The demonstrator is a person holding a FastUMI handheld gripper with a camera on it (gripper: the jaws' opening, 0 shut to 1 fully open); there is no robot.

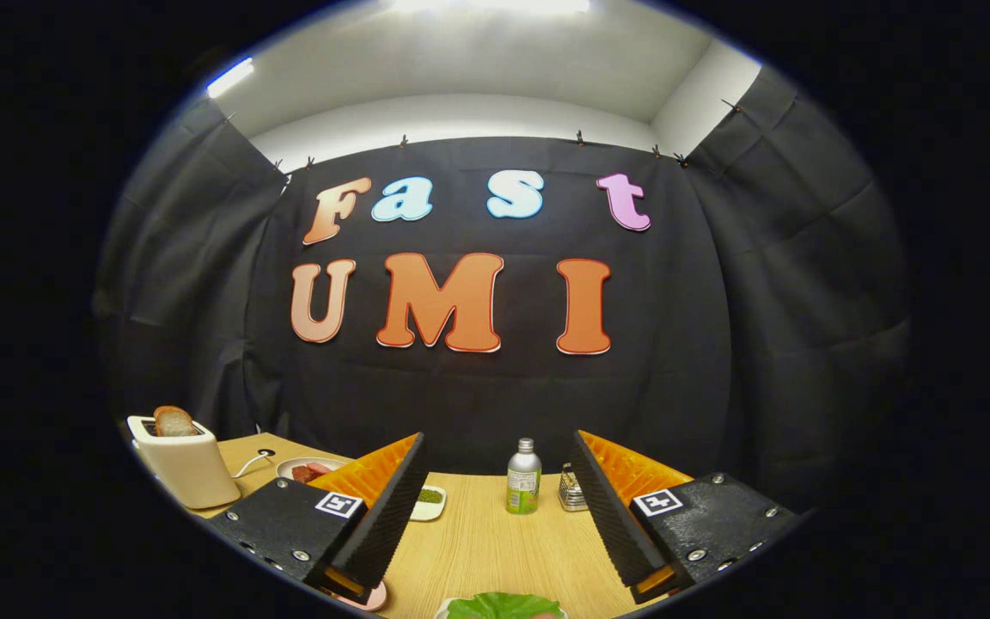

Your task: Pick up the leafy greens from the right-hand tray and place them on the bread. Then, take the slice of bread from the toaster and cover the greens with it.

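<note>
Bright ceiling strips glare overhead — tabletop evenly lit, sharp centrally, with fisheye bending toward the edges.

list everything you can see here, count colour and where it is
cream plastic toaster: one, cream, far left edge of the table
toasted bread slice: one, brown crust, standing in the toaster's slot
white plate of red food: one, white, right of the toaster, partly behind the left finger
small white dish of green stuff: one, white, just beyond the left finger
green-labelled metal bottle: one, silver and green, upright, beyond the gap between the fingers
small wire rack: one, metallic, right of the bottle
green leafy lettuce: one, green, on a white plate close under the fingers
light wooden table: one, tan
claw: one, fingers wide open, empty
</note>
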